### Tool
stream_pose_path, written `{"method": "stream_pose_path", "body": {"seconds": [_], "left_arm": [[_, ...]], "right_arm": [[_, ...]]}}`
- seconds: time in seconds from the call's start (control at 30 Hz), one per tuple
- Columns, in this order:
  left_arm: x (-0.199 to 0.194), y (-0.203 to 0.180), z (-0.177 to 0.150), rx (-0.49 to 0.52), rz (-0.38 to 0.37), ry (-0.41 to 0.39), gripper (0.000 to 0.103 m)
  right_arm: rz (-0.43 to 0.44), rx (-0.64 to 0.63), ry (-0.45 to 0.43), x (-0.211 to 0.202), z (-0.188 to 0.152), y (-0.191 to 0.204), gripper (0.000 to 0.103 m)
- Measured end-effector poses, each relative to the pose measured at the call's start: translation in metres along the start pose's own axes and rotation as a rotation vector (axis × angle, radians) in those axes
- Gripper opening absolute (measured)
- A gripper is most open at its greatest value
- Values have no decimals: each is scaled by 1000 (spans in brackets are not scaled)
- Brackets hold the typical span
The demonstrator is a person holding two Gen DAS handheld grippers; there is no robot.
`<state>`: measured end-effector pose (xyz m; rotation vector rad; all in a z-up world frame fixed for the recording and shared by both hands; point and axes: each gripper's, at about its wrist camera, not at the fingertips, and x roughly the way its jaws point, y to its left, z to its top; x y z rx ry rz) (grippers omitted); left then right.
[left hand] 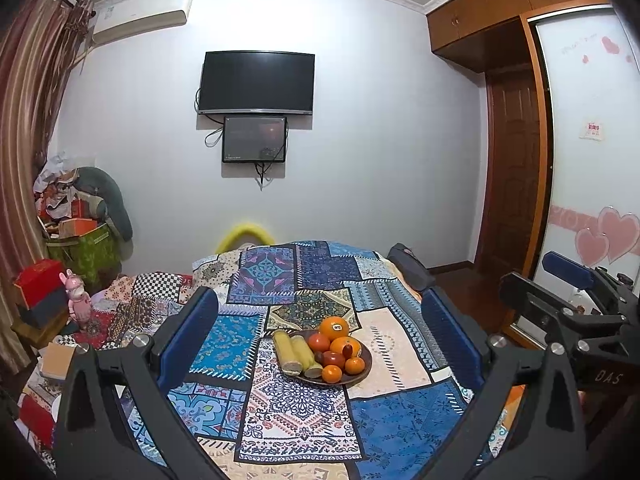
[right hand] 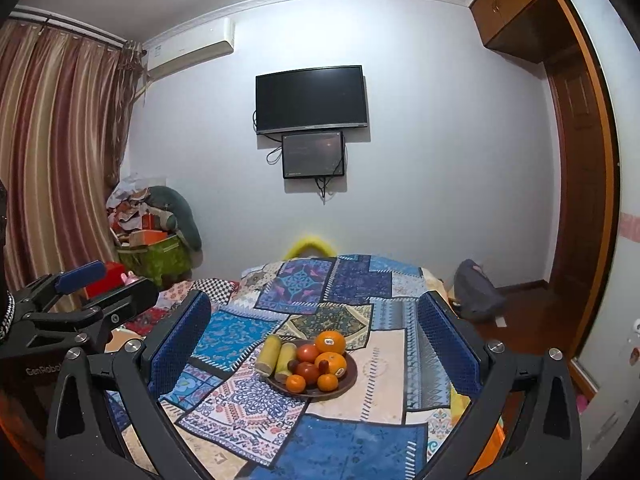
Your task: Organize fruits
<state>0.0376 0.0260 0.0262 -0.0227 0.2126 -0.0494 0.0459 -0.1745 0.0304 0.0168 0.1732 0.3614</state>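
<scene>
A dark wooden plate (left hand: 360,376) sits mid-cloth, piled with fruit: a large stickered orange (left hand: 334,327), a second orange (left hand: 345,346), red tomatoes (left hand: 319,342), small mandarins (left hand: 332,374) and two yellow-green corn pieces (left hand: 294,350). My left gripper (left hand: 319,300) hovers open above and short of the plate, nothing between its blue pads. In the right wrist view the same plate (right hand: 345,384) lies ahead of my right gripper (right hand: 316,304), which is also open and empty. Each gripper shows in the other's view: the right one (left hand: 540,280), the left one (right hand: 116,284).
A patchwork cloth (left hand: 400,420) covers the bed. A pink rabbit figure (left hand: 78,300) and stacked boxes (left hand: 40,292) stand at the left. A grey bag (right hand: 476,292) lies on the floor at the right, near the wardrobe (left hand: 580,120). A TV (left hand: 256,82) hangs on the far wall.
</scene>
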Motion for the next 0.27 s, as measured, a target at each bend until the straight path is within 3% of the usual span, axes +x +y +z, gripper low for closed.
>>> {"method": "stream_pose_path", "body": {"seconds": [0.27], "left_arm": [[1,-1,0,0,-7,9,103]], "right_arm": [[-2,3,1,2,0,0,103]]}}
